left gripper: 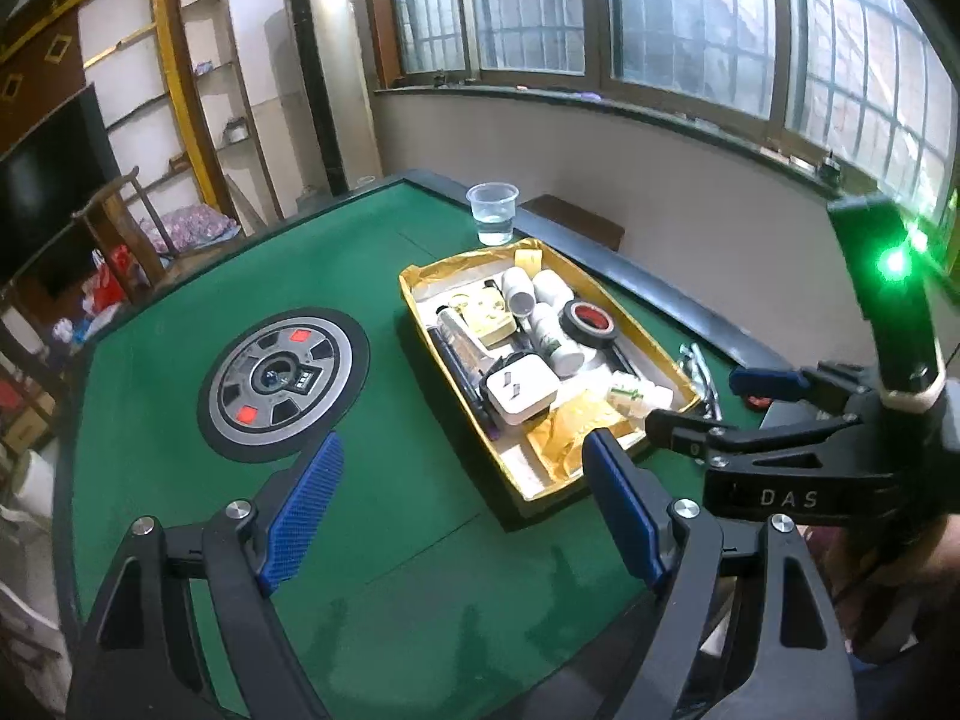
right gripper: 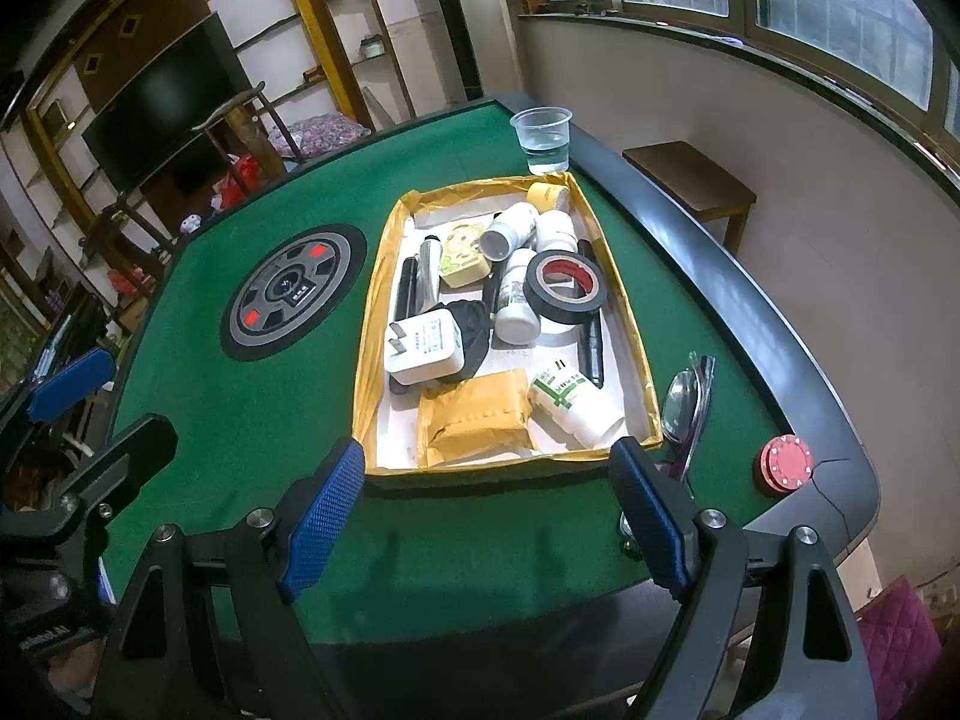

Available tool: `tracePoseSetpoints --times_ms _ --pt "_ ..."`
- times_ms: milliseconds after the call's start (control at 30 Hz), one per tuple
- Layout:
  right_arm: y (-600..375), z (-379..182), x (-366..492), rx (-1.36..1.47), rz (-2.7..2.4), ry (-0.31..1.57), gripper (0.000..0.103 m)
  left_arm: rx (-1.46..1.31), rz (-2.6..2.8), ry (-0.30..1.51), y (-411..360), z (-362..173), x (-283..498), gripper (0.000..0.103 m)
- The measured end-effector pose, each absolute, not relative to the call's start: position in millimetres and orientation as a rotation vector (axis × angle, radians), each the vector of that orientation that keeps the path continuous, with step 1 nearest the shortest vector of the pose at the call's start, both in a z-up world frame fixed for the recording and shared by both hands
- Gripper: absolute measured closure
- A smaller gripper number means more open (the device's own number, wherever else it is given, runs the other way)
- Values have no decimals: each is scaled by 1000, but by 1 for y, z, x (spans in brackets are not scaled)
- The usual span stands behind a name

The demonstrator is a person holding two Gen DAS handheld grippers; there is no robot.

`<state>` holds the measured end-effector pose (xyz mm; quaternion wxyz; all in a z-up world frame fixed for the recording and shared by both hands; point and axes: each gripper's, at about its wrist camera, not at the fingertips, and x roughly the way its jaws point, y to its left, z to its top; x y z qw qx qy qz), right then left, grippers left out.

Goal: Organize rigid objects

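Both the left hand-held gripper [left gripper: 462, 507] and right hand-held gripper [right gripper: 486, 516] are held apart and empty above the green felt desk [right gripper: 240, 396]. Just ahead, the shallow yellow-lined cardboard tray [right gripper: 375, 324] is filled with white plastic bottles [right gripper: 573, 402], black tape roll [right gripper: 564, 288] and white charger plug [right gripper: 426, 348]; the glasses [right gripper: 690, 402] beside the right pad should be approached squarely.

A clear plastic cup [right gripper: 541, 138] holding some water stands on the green counter [right gripper: 252, 408] in the upper middle. A dark television [right gripper: 162, 96] and shelves [right gripper: 336, 12] fill the upper left; barred windows [left gripper: 690, 12] run across the upper right.
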<state>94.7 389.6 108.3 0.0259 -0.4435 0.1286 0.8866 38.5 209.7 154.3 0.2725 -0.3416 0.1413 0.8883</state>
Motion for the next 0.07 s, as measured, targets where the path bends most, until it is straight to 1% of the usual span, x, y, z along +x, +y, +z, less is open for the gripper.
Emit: tracePoseSetpoints --times_ms 67 --pt "391 108 96 -1367 2739 401 24 -914 2393 369 208 156 39 21"
